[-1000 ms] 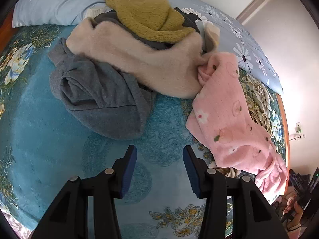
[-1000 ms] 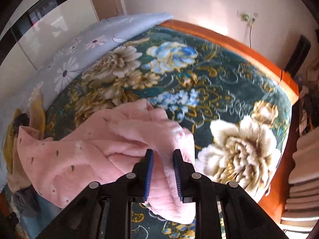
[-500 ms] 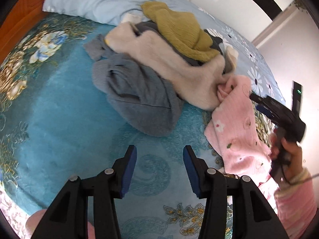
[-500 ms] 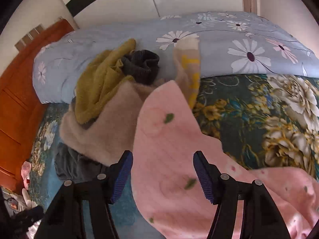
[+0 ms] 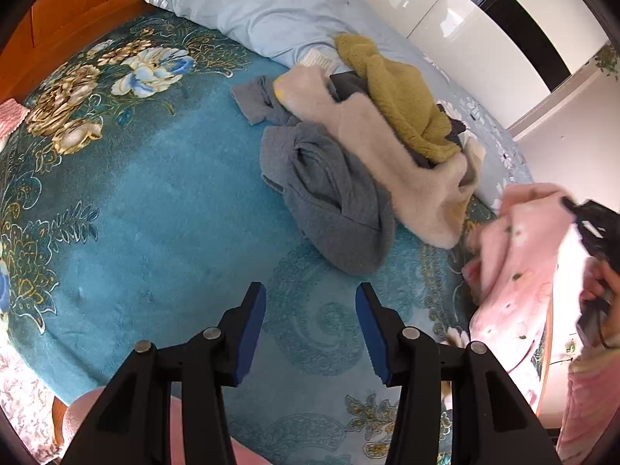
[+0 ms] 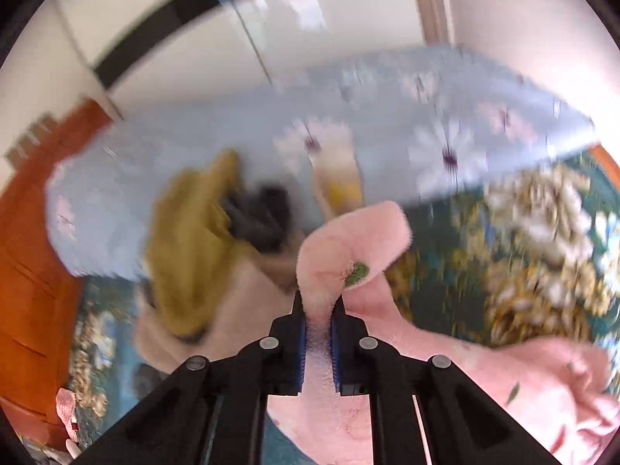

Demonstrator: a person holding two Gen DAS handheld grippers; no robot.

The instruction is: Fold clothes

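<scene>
Right wrist view is smeared by motion blur; the pillow [image 6: 387, 124] pattern is barely resolved. The pink garment [image 5: 515, 271] is cut off at the frame edge.

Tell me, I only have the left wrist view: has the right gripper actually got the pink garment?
Observer: Yes, the right gripper is shut on a fold of the pink garment.
Operator: Is it pinching an edge or the middle?
Observer: A bunched end sticks up past the fingertips; the rest trails down to the right.
Operator: Anything else caught in there?
Observer: No, only pink fabric shows between the pads; the mustard sweater lies apart, to the left.
</scene>
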